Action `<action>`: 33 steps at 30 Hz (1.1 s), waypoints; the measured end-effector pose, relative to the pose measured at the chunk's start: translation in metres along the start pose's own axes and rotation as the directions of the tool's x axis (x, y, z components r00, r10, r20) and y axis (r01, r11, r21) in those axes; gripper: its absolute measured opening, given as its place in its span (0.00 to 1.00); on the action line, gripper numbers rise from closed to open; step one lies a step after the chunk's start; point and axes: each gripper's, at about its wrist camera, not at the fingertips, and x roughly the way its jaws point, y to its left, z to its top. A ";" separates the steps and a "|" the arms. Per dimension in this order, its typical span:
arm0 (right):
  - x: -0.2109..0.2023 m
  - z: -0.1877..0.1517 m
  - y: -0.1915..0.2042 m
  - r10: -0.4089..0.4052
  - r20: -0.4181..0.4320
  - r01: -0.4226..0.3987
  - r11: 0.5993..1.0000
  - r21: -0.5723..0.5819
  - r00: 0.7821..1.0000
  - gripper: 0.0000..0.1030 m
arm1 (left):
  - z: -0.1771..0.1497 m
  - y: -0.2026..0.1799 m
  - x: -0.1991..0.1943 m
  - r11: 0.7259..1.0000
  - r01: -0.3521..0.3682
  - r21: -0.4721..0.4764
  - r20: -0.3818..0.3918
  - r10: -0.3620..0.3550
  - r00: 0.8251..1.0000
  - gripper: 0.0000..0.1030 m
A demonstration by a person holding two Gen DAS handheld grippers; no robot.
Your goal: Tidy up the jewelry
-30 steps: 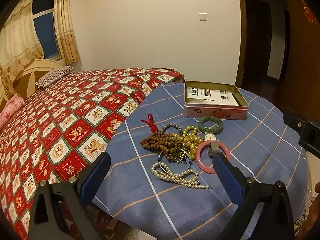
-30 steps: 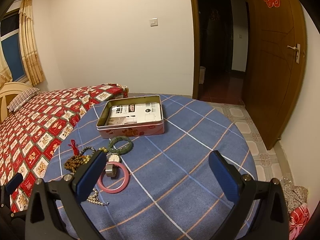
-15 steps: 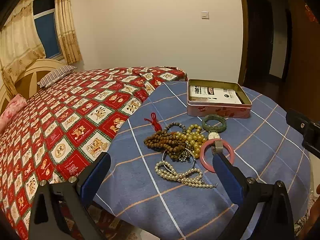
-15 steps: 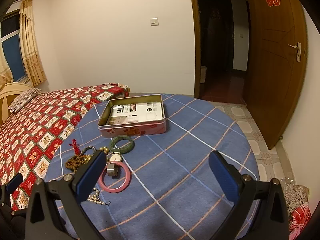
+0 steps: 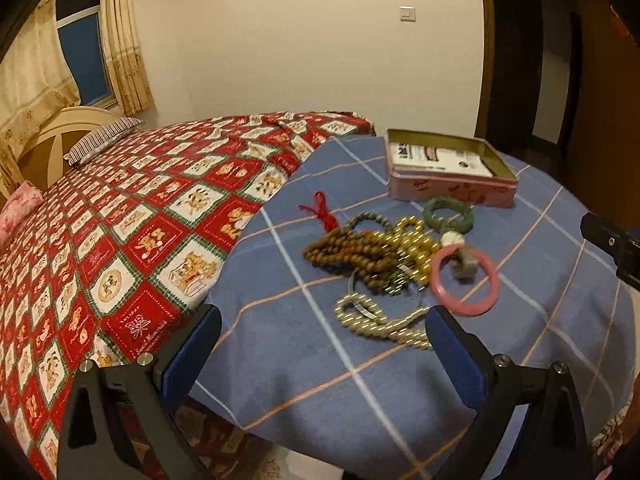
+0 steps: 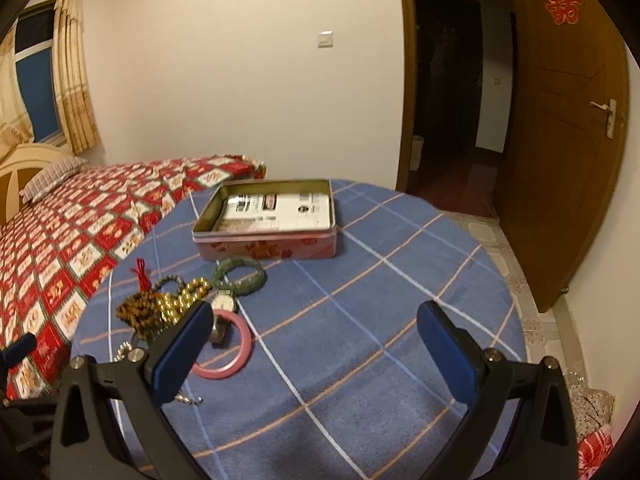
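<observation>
Approach step, nothing lifted yet. Left gripper (image 5: 322, 344) hovering spread wide, empty; pearl-coloured bead strand (image 5: 380, 322) lying just ahead between its fingers. Right gripper (image 6: 316, 340) likewise gaping, empty; pink round bangle (image 6: 228, 346) lying ahead-left, partly hidden by left finger. Open pink rectangular tin (image 6: 268, 224) sitting farther ahead on blue checked tablecloth (image 6: 360, 320). Next: closing on single piece; tangled brown wooden bead heap (image 5: 344, 254) crowding the strand.

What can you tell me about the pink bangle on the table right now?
The pink bangle is a smooth, glossy closed ring, plastic or stone by its look. It lies flat on the blue checked tablecloth, at the right edge of the jewelry pile. A watch strap lies across its far rim. Neither gripper touches it.
</observation>
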 end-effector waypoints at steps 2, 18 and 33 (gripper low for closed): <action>0.010 -0.005 -0.001 0.028 -0.031 -0.028 1.000 -0.004 0.999 0.83 | -0.001 0.005 0.005 1.000 0.000 -0.011 -0.015 -0.001 1.000 0.99; 0.085 -0.010 0.054 0.301 -0.271 -0.312 0.950 0.002 0.914 0.48 | 0.010 0.022 0.042 0.999 0.022 -0.034 -0.066 -0.025 0.998 0.99; 0.101 -0.002 0.045 0.335 -0.308 -0.343 0.939 0.031 0.890 0.18 | 0.025 0.018 0.063 0.999 0.043 -0.032 -0.075 -0.046 0.996 0.99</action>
